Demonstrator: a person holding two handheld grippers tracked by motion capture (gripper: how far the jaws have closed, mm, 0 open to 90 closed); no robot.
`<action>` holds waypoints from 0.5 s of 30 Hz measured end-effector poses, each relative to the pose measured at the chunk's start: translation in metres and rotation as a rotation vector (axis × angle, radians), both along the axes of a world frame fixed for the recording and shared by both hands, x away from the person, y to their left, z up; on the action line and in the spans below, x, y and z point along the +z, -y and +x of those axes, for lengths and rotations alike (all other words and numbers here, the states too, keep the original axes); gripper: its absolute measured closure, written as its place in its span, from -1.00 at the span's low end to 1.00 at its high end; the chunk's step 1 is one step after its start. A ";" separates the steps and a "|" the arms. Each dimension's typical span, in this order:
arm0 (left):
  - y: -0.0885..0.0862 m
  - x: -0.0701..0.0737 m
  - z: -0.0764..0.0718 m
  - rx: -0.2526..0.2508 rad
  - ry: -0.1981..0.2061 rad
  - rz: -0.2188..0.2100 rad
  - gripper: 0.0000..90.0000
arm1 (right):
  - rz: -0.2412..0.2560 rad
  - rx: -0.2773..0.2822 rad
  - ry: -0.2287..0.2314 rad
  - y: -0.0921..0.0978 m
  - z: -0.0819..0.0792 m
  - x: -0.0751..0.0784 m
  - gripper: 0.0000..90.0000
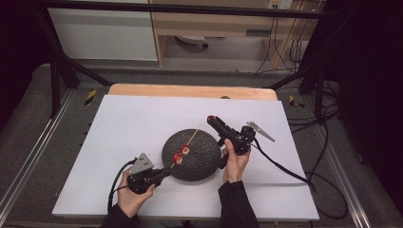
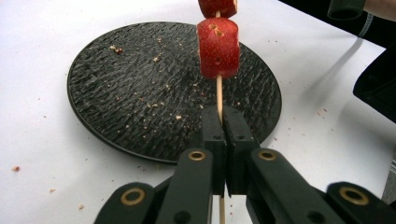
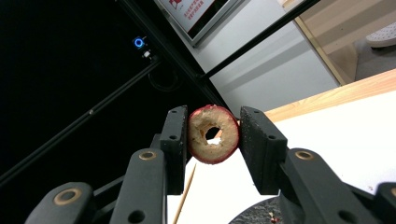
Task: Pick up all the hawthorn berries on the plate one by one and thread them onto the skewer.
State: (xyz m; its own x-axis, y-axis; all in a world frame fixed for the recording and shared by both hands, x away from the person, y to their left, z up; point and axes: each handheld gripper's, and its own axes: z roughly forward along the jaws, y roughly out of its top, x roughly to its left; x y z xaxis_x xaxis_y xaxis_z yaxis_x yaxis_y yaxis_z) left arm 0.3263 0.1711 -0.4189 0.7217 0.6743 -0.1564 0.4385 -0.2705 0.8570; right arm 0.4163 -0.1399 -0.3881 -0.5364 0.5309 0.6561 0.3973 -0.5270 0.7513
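A round black plate (image 1: pixel 202 161) sits mid-table, strewn with crumbs (image 2: pixel 140 93). My left gripper (image 1: pixel 166 172) is at its near-left edge, shut on the lower end of a thin wooden skewer (image 2: pixel 218 95) that slants up and away over the plate. Two red cored fruit pieces (image 2: pixel 218 46) (image 1: pixel 177 158) are threaded on it, one just above the other. My right gripper (image 1: pixel 210 118) hovers past the skewer's far tip (image 1: pixel 198 128), shut on a third red fruit ring (image 3: pixel 213 134), whose hole faces the camera. The skewer tip (image 3: pixel 184 196) shows below that ring.
A white board (image 1: pixel 133 123) covers the table, with a wooden strip (image 1: pixel 190 90) along its far edge. Small crumbs dot the board near the plate. Cables (image 1: pixel 285 168) trail off to the right. A black frame (image 1: pixel 62 61) and shelving stand behind the table.
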 end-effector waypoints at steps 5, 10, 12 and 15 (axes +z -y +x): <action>0.007 0.001 0.000 -0.011 -0.004 -0.020 0.97 | 0.022 -0.021 0.011 -0.001 0.003 -0.001 0.41; 0.014 0.001 0.000 -0.020 -0.004 -0.034 0.97 | 0.045 -0.032 0.024 -0.001 0.004 -0.001 0.41; 0.016 0.001 0.000 -0.022 -0.002 -0.036 0.97 | 0.058 -0.035 0.024 -0.001 0.004 0.000 0.41; 0.018 0.001 0.000 -0.031 -0.002 -0.043 0.97 | 0.069 -0.038 0.029 -0.001 0.003 0.000 0.41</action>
